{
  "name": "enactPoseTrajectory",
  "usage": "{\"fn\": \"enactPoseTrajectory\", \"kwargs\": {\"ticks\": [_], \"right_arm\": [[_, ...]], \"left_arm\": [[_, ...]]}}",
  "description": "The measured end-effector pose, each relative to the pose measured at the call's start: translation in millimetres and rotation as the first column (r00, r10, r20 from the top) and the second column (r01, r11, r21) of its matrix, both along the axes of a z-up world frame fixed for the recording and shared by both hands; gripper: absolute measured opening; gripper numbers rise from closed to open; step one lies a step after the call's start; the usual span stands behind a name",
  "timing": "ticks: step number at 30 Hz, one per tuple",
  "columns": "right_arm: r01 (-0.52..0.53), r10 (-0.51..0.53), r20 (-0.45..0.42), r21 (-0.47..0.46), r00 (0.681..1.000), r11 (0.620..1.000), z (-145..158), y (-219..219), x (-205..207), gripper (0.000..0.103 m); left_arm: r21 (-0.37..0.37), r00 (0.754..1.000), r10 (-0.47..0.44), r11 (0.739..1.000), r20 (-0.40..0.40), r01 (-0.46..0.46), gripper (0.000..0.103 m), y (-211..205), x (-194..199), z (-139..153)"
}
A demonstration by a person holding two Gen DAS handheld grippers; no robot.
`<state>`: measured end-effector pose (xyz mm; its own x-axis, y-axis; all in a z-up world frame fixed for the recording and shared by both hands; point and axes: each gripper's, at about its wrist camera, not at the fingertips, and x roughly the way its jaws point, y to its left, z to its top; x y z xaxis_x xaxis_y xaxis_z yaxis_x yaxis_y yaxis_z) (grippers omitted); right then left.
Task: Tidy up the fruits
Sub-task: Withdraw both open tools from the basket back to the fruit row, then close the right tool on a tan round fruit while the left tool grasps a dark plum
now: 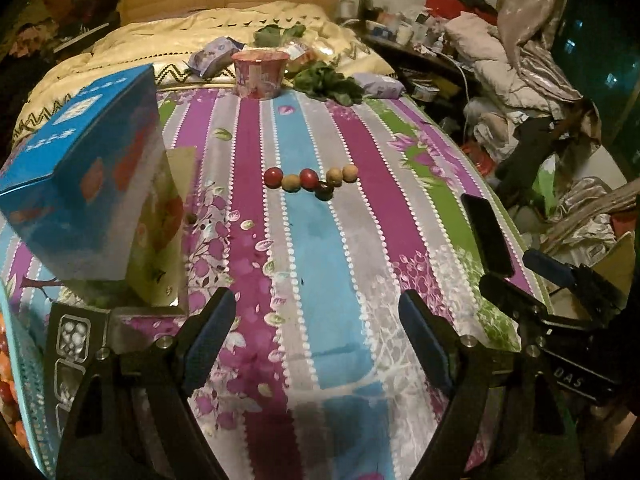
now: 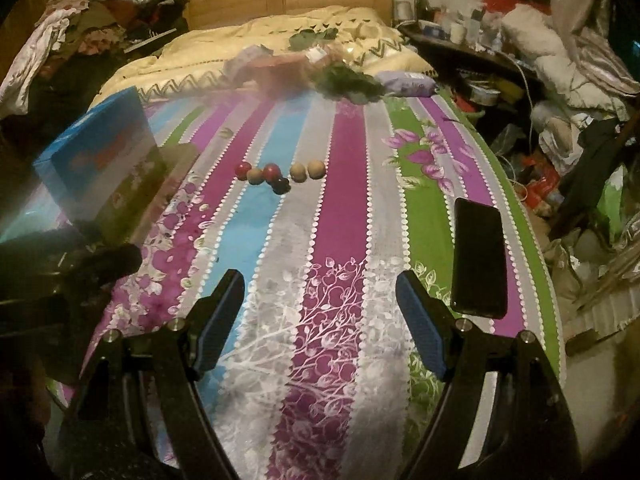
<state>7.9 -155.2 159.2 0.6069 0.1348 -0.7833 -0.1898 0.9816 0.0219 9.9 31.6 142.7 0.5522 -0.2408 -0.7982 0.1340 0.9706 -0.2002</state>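
Several small round fruits lie in a row on the striped bedsheet: red ones (image 1: 273,177) (image 1: 308,178), tan ones (image 1: 291,182) (image 1: 349,173), and a dark one (image 1: 324,191) just in front. The row also shows in the right wrist view (image 2: 280,174). My left gripper (image 1: 318,332) is open and empty, well short of the fruits. My right gripper (image 2: 320,312) is open and empty, also well short of them. The right gripper's body shows at the right edge of the left wrist view (image 1: 560,300).
A blue box (image 1: 84,184) stands at the left on the bed. A black phone (image 2: 478,256) lies at the right near the bed edge. A pink cup (image 1: 260,74), leafy greens (image 1: 332,82) and packets lie farther back. Clutter fills the floor to the right.
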Motion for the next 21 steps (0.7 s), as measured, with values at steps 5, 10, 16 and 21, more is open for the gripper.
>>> {"fn": "enactPoseTrajectory", "kwargs": {"ticks": [5,10,16,21], "right_arm": [[-0.027,0.027,-0.012,0.024,1.000,0.999,-11.8,-3.5,17.5,0.079],[-0.065,0.071,-0.052,0.122,0.996,0.990,-41.3,-16.2,53.8,0.047],[-0.094,0.105,-0.060,0.162,0.993,0.982,-76.8,-18.0,128.0,0.044],[-0.120,0.134,-0.088,0.142,0.987,0.982,-103.3,-4.8,183.0,0.046]], "left_arm": [[0.010,1.000,0.013,1.000,-0.014,-0.013,0.085,-7.2,23.8,-17.4],[-0.010,0.997,0.077,0.997,-0.025,-0.078,0.076,0.3,47.4,-43.1],[-0.057,0.992,0.120,0.991,-0.049,-0.122,0.073,12.6,58.0,-63.3],[-0.073,0.991,0.113,0.990,-0.066,-0.118,0.073,9.9,69.8,-78.8]]}}
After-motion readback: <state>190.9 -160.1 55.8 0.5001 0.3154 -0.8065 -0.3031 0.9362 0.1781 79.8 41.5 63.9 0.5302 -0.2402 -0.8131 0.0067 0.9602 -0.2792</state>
